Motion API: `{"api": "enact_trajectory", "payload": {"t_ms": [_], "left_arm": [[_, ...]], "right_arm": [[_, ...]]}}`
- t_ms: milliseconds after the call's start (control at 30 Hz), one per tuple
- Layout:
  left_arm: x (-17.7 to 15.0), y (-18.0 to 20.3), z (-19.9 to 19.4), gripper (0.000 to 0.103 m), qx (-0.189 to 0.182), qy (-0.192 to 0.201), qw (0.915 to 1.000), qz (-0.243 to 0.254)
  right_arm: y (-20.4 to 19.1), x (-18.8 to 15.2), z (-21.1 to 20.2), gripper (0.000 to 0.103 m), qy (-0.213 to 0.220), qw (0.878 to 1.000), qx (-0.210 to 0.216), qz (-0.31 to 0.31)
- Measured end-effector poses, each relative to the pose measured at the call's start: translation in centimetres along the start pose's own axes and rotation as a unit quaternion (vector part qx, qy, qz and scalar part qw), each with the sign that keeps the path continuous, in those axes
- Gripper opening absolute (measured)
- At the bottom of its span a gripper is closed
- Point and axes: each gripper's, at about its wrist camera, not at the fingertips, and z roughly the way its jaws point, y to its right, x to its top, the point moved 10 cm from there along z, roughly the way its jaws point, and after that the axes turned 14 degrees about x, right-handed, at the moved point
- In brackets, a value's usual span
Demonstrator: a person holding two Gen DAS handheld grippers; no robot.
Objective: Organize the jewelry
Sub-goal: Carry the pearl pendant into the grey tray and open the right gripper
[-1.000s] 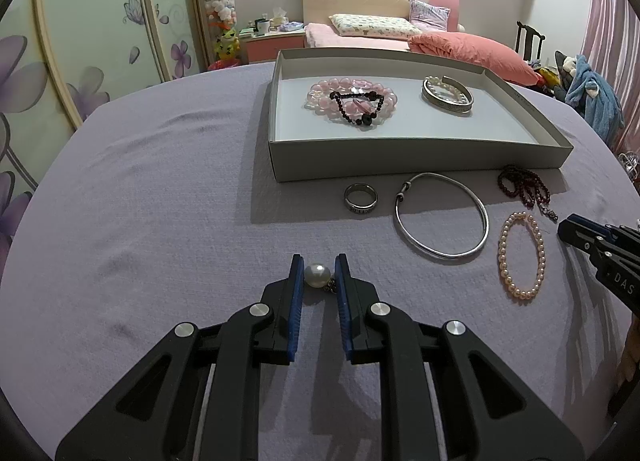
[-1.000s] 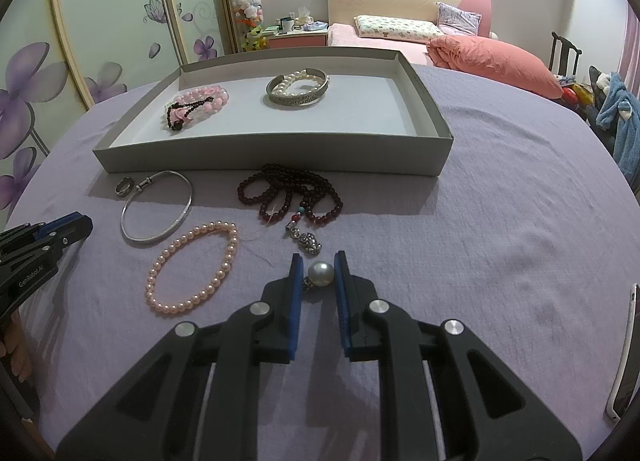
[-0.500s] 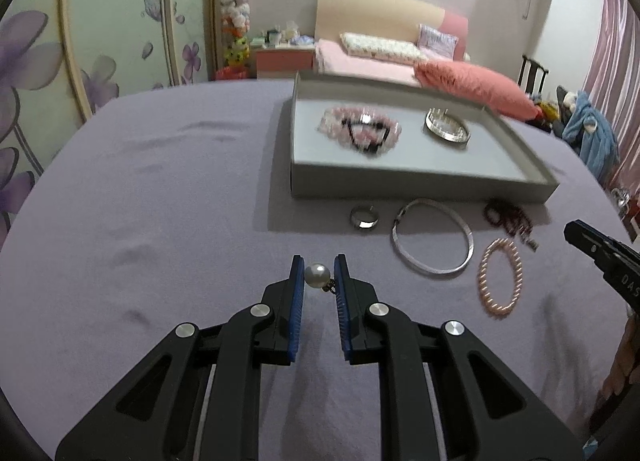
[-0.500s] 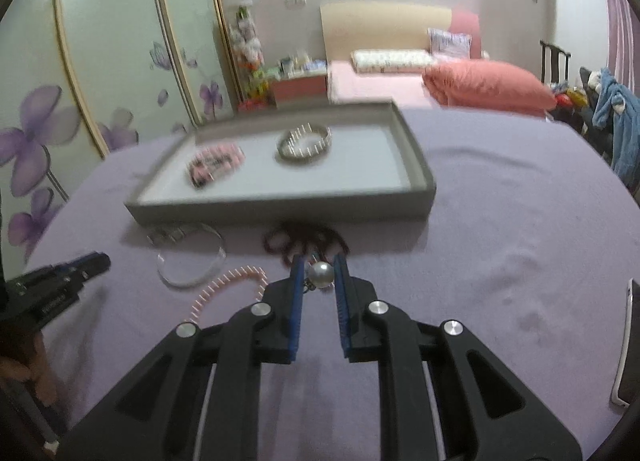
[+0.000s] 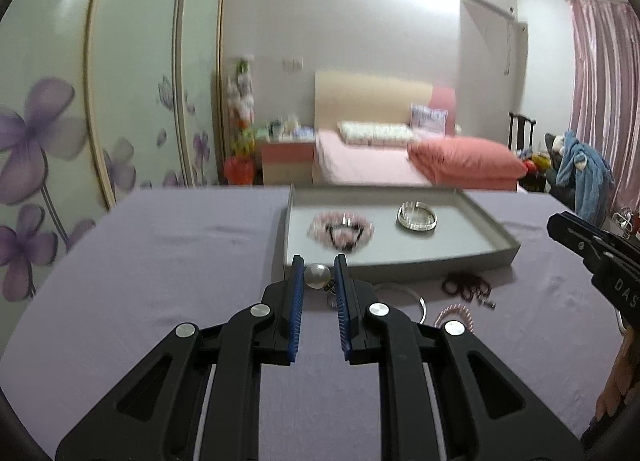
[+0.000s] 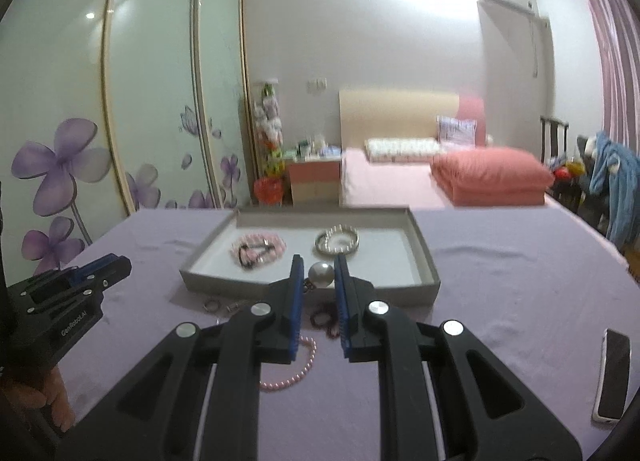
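Left wrist view: the left gripper [image 5: 318, 275] has its blue-padded fingers [image 5: 297, 289] pinching a pearl earring [image 5: 317, 276] held above the purple worktop [image 5: 168, 261], just short of the grey tray [image 5: 400, 261]. Right wrist view: the right gripper [image 6: 318, 275] pinches a matching pearl earring [image 6: 321, 274] the same way, in front of the tray holding a pink bead bracelet [image 6: 259, 249] and silver bangle [image 6: 337, 241]. Both earrings appear mid-carry; next, each likely needs carrying over the tray wall and releasing on its bare floor.
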Motion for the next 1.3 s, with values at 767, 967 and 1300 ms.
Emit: {"api": "enact_trajectory", "payload": {"t_ms": [767,967,1300], "left_arm": [[1.2,0.4,-3.0,0.016,0.016,0.091,0.9957,-0.013],[1.4,0.5,-3.1,0.016,0.012,0.089,0.9959,-0.011],[2.1,1.2,-2.0,0.016,0.005,0.083,0.9965,0.0]], "right_arm": [[-0.6,1.0,-3.4,0.016,0.099,0.993,-0.048,-0.042],[-0.6,0.9,-3.3,0.016,0.098,0.993,-0.048,-0.041],[-0.1,1.6,-2.5,0.016,0.095,0.994,-0.046,-0.041]]}}
